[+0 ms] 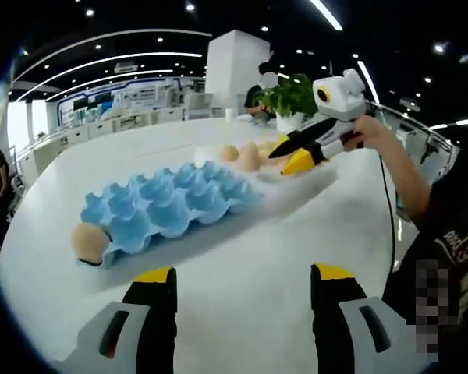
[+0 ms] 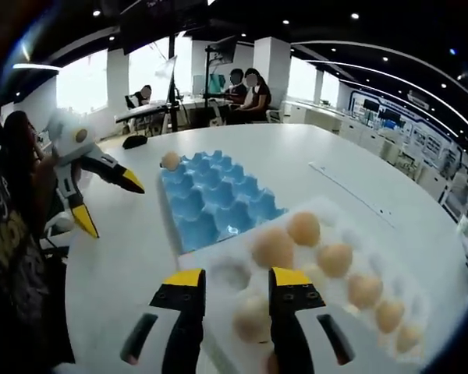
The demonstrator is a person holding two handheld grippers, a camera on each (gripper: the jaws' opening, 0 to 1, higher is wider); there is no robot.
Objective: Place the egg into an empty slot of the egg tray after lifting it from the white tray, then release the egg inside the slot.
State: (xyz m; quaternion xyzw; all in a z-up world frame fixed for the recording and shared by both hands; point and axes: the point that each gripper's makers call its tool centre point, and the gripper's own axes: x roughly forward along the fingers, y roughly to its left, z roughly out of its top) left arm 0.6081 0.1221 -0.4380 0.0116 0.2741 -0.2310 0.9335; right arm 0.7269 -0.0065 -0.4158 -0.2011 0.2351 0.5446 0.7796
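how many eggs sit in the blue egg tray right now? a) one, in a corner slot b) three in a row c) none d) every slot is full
a: the blue egg tray holds a single egg in a corner slot, seen also in the left gripper view; its other slots are empty.

Big round white table [image 2: 390, 167] in open-plan hall. Dark ceiling [image 1: 242, 15], spot lights, curved light strips [image 1: 109, 61]. White square pillar [image 1: 235, 68], potted plant [image 1: 292, 100] beside it. Bright windows [image 2: 82, 82] at back; people seated at desks [image 2: 152, 109] there.
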